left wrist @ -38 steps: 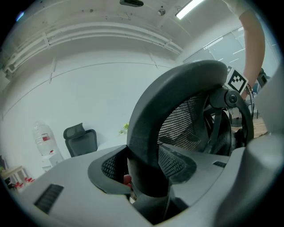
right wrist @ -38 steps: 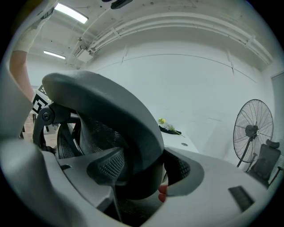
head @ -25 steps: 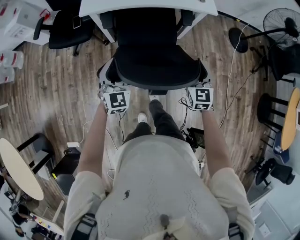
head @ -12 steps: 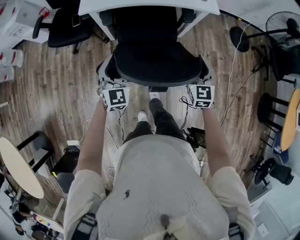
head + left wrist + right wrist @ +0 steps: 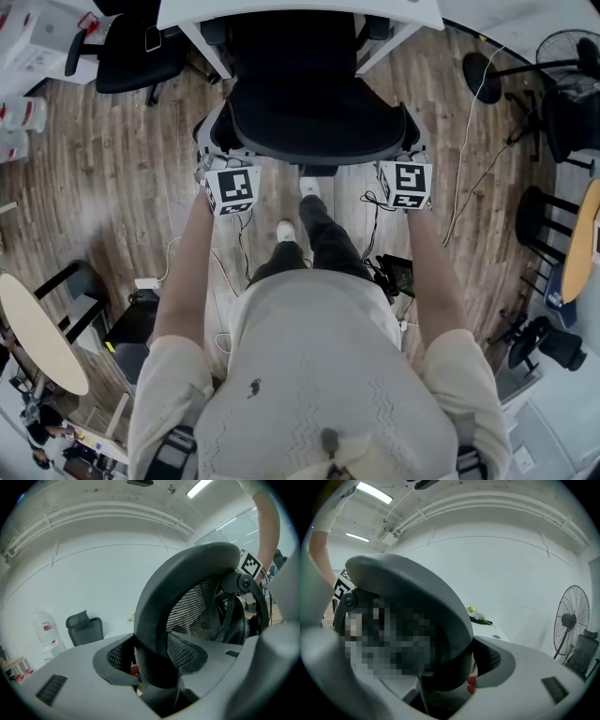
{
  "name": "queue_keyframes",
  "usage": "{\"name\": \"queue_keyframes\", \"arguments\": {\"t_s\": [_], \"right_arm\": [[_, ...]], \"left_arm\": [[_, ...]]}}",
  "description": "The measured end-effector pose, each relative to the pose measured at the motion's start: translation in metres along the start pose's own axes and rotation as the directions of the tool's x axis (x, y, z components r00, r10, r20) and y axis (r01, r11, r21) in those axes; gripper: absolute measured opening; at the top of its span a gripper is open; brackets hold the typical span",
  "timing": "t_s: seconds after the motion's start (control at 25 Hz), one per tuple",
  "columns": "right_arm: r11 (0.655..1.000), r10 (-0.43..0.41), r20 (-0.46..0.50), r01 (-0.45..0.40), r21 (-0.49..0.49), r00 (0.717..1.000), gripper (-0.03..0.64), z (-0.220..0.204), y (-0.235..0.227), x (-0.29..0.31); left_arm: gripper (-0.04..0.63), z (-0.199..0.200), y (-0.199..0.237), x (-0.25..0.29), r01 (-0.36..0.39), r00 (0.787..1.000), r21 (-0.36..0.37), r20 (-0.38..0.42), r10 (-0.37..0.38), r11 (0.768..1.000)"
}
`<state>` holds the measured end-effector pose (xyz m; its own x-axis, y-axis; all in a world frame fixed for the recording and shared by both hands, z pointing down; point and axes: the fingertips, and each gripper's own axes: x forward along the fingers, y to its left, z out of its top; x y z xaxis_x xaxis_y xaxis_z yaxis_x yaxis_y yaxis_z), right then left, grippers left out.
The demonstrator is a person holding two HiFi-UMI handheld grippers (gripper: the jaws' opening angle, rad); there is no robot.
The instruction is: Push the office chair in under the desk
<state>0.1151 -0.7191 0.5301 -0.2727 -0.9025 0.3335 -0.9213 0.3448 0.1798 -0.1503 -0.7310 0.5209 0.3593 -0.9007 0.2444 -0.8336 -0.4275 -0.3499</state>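
The office chair [image 5: 314, 112] stands on a wood-plank floor [image 5: 122, 178] directly in front of the person, with the front of its seat tucked below the flat white top of the desk [image 5: 300, 11] and its backrest facing the person. The backrest is a black open-weave mesh panel stretched inside a smooth, matte moulded rim that curves in a broad arc. The left gripper [image 5: 152, 660] is clamped on the left side of that rim: the rim passes between its grey plastic jaws, and the black dimpled pads [image 5: 116, 656] bear against it on either side. The right gripper [image 5: 459, 667] is clamped the same way on the right side of the rim, with its dimpled pad lying against the rounded edge. Both arms are extended, one to each side of the backrest. A second black chair [image 5: 131, 56] stands at the upper left. A floor fan [image 5: 562, 47] with a round wire guard is at the upper right. A pale round table [image 5: 37, 337] sits at the lower left. Thin cables [image 5: 234, 253] lie loose on the planks near the person's feet.
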Motion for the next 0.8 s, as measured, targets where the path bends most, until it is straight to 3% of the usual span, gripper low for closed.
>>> {"name": "queue_keyframes", "arguments": {"t_s": [0.8], "right_arm": [[1.000,0.003,0.007,-0.002,-0.008,1.000,0.288,0.008,-0.010,0.033]], "left_arm": [[0.233,0.000,0.015,0.030,-0.010,1.000,0.004,-0.001,0.010,1.000]]}}
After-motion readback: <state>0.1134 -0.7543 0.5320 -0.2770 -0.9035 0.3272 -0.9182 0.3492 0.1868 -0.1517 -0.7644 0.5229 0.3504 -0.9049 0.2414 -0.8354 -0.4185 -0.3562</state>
